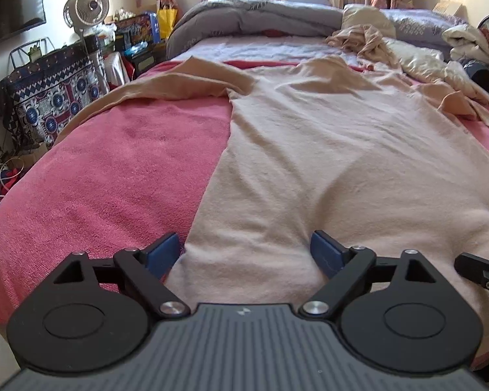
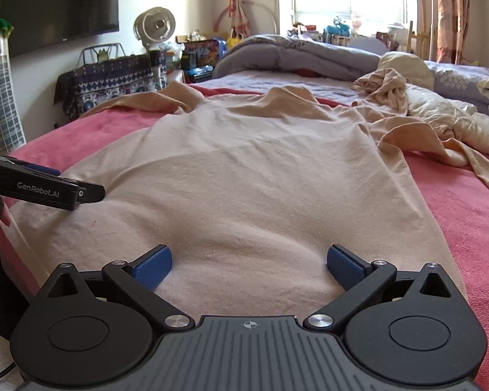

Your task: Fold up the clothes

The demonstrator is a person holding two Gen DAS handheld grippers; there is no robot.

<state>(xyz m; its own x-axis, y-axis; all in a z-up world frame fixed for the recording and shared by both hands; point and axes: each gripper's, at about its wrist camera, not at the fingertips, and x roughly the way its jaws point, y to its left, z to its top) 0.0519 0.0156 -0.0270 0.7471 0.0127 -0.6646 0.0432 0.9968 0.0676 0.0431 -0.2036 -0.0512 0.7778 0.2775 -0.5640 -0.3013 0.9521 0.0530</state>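
- Left gripper (image 2: 45, 189), right wrist view: cut off at picture's left edge; fingertips unseen.
- Beige shirt (image 1: 326, 163): near hem hidden behind gripper body.
- Windowsill items (image 2: 339, 29): too small and overexposed to identify.

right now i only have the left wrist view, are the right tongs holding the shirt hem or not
Observer: No. The right tongs stand wide open over the near hem of the beige shirt, with no cloth pinched.
Operator: ok and where does the shirt end on that side
Observer: Its right side edge lies flat on the pink blanket, a little beyond the tongs' right-hand pad.
Operator: how do the left tongs look from there
Observer: Seen side-on, the left tongs sit low by the shirt's near left edge. I cannot tell whether they touch the cloth.
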